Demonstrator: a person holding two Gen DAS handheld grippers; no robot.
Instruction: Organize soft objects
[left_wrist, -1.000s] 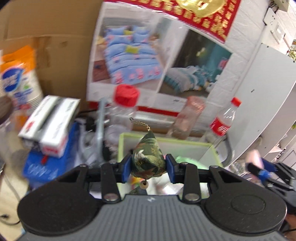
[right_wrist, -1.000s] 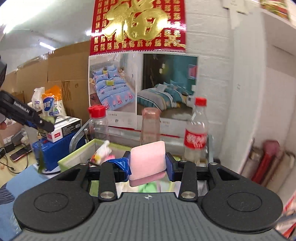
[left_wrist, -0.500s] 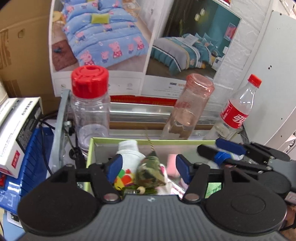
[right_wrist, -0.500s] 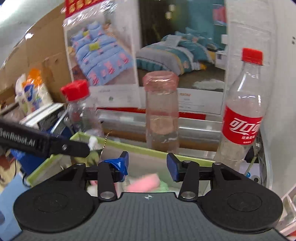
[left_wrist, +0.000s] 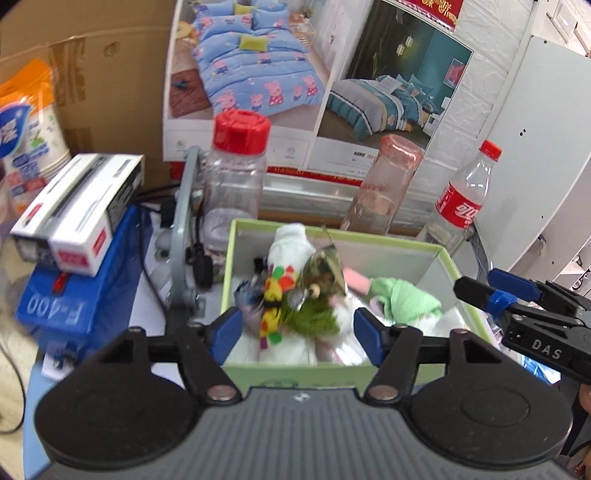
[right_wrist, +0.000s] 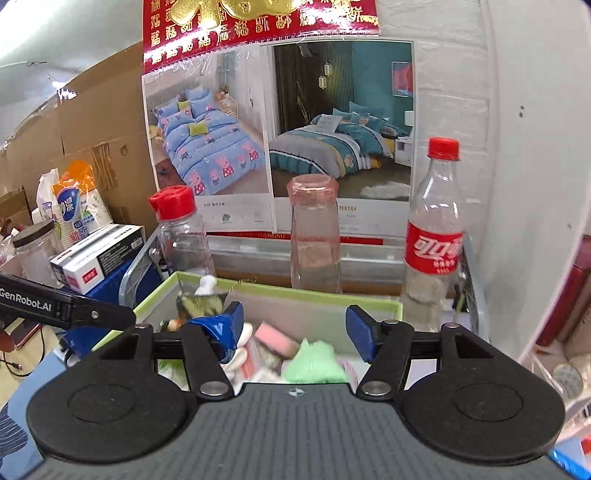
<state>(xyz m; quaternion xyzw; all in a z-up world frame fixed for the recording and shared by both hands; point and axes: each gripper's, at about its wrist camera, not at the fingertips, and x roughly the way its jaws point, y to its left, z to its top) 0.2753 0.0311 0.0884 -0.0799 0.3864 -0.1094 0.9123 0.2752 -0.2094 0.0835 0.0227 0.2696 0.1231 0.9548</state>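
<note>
A light green box (left_wrist: 295, 367) (right_wrist: 317, 295) holds several soft things. In it lie a green patterned pouch with a chain (left_wrist: 323, 269) (right_wrist: 201, 301), a pink sponge (right_wrist: 275, 338) (left_wrist: 356, 278), a green cloth (left_wrist: 406, 297) (right_wrist: 314, 362) and a white toy with coloured dots (left_wrist: 284, 258). My left gripper (left_wrist: 297, 332) is open and empty, just above the box's near edge. My right gripper (right_wrist: 293, 328) is open and empty above the box. The right gripper also shows at the right of the left wrist view (left_wrist: 524, 314).
Behind the box stand a red-capped clear jar (left_wrist: 236, 173) (right_wrist: 181, 232), an upturned pink glass (left_wrist: 384, 192) (right_wrist: 314, 236) and a cola bottle (left_wrist: 461, 199) (right_wrist: 436, 236). A blue machine with white cartons (left_wrist: 74, 266) is at the left. Posters and cardboard back the scene.
Both grippers opened and let go: the pouch dropped from the left one and the pink sponge from the right one into the box. Both grippers then pulled back a little.
</note>
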